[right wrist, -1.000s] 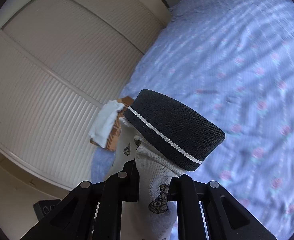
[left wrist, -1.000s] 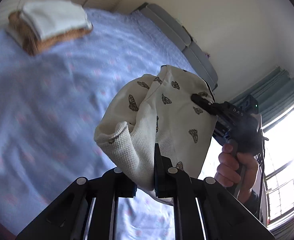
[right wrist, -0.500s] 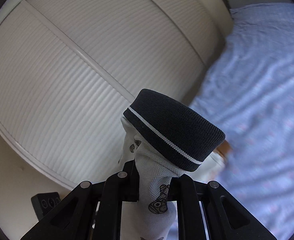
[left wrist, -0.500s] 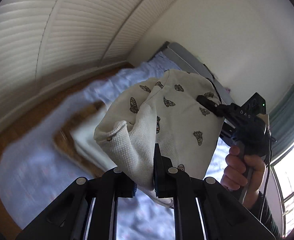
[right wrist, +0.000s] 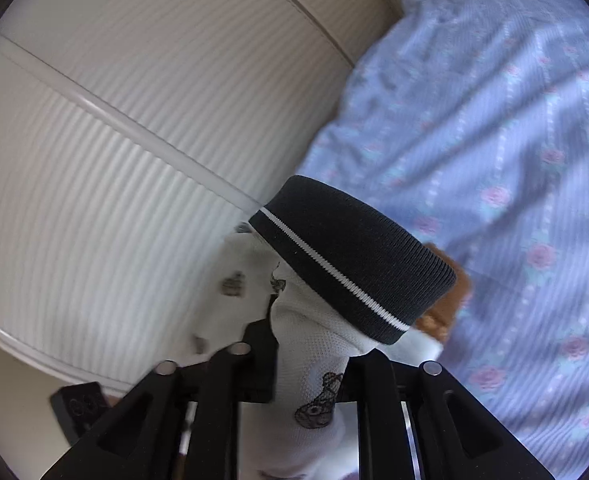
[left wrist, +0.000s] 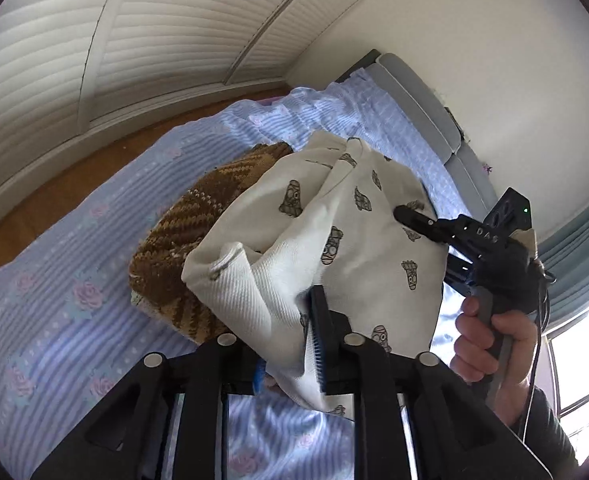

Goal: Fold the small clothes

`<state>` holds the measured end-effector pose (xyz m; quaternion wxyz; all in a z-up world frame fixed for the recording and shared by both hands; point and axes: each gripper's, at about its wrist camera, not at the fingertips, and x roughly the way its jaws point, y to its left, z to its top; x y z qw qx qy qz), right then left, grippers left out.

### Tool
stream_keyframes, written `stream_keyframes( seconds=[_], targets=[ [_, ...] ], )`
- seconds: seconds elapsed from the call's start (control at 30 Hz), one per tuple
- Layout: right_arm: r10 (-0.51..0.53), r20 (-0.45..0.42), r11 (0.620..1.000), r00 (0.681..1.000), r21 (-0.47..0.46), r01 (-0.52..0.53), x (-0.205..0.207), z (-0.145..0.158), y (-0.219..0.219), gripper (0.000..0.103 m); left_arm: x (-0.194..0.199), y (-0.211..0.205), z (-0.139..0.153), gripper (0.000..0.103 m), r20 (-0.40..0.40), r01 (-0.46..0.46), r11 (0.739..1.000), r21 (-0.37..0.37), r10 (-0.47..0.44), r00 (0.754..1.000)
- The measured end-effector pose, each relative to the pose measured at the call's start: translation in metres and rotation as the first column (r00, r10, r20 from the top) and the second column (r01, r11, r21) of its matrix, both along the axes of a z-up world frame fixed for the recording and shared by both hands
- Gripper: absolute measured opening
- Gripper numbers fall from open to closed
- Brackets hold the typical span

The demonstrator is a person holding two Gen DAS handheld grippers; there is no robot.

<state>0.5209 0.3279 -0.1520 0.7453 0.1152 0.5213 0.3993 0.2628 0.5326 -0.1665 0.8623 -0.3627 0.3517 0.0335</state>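
1. Small cream garment (left wrist: pixel 358 248) with printed figures and a dark ribbed cuff (right wrist: pixel 354 260) hangs in the air between both tools, above the blue flowered bed (left wrist: pixel 54 300).
2. Left tool (left wrist: pixel 290 344) is clamped on a bunched cream edge; right tool (right wrist: pixel 310 344) is clamped on cloth just below the cuff.
3. Judgement: two grips well apart keep the fabric spread and off the bed, probably to carry or lay it flat for a fold.
4. A brown knitted piece (left wrist: pixel 182 240) lies on the bed behind the garment; perhaps a stack.
5. Left view alone shows the right tool's tip on the fabric, the hand (left wrist: pixel 494 340) gripping its handle, and the knit's pattern.
6. Right view alone shows the cuff and its white stripe; the knit is only a brown sliver there.
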Motion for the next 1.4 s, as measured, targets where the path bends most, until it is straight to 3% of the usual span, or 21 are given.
stream_keyframes(
  seconds=[0.07,0.17,0.23,0.3,0.4,0.5,0.53,0.6,0.7,0.87,0.97,1.2,1.4],
  targets=[
    [0.006,0.048,1.0,0.999,-0.022,-0.005,-0.006,0.0,-0.003,0.033,-0.007,-0.004,0.004,0.029,0.004,0.008,1.0,0.027,-0.008,1.0],
    [0.014,0.12,0.998,0.993,-0.061,-0.007,-0.015,0.008,-0.006,0.041,-0.019,-0.008,0.016,0.059,0.007,-0.013,0.995,0.096,0.012,1.0],
    [0.014,0.191,0.996,0.982,-0.087,0.002,-0.025,0.013,-0.01,0.052,-0.032,-0.015,0.026,0.061,0.032,-0.037,0.986,0.164,0.032,0.999],
    [0.016,0.264,0.992,0.964,-0.123,0.017,-0.034,0.018,-0.013,0.053,-0.045,-0.027,0.038,0.064,0.045,-0.05,0.966,0.255,0.04,0.998],
    [0.029,0.406,0.989,0.913,-0.146,0.034,-0.059,0.037,-0.021,0.059,-0.058,-0.047,0.054,0.069,0.092,-0.057,0.925,0.375,0.024,0.995],
    [0.028,0.56,0.991,0.828,-0.127,0.052,-0.084,0.058,-0.023,0.079,-0.058,-0.07,0.065,0.08,0.134,-0.046,0.88,0.472,-0.02,0.991],
    [0.04,0.587,0.994,0.808,-0.105,0.027,-0.091,0.062,-0.022,0.092,-0.056,-0.078,0.067,0.083,0.147,-0.037,0.866,0.498,-0.042,0.988],
    [0.094,0.611,0.993,0.786,-0.109,-0.034,-0.096,0.064,-0.014,0.098,-0.047,-0.089,0.067,0.085,0.155,-0.02,0.843,0.538,-0.075,0.985],
    [0.183,0.586,0.981,0.789,-0.162,-0.107,-0.088,0.054,0.002,0.098,-0.031,-0.091,0.058,0.085,0.118,0.014,0.839,0.545,-0.094,0.989],
    [0.236,0.439,0.963,0.867,-0.226,-0.148,-0.057,0.014,0.015,0.098,-0.015,-0.076,0.03,0.085,0.035,0.056,0.883,0.466,-0.082,0.996],
    [0.241,0.391,0.958,0.888,-0.242,-0.153,-0.047,-0.006,0.014,0.098,-0.011,-0.07,0.015,0.085,0.011,0.065,0.896,0.44,-0.077,0.997],
    [0.195,0.521,0.975,0.831,-0.197,-0.105,-0.07,0.032,-0.005,0.098,-0.029,-0.082,0.033,0.085,0.055,0.016,0.883,0.469,-0.047,0.997],
    [0.116,0.614,0.989,0.78,-0.148,-0.031,-0.123,0.092,-0.059,0.098,-0.07,-0.122,0.083,0.085,0.096,-0.026,0.842,0.538,-0.031,0.995]
  ],
)
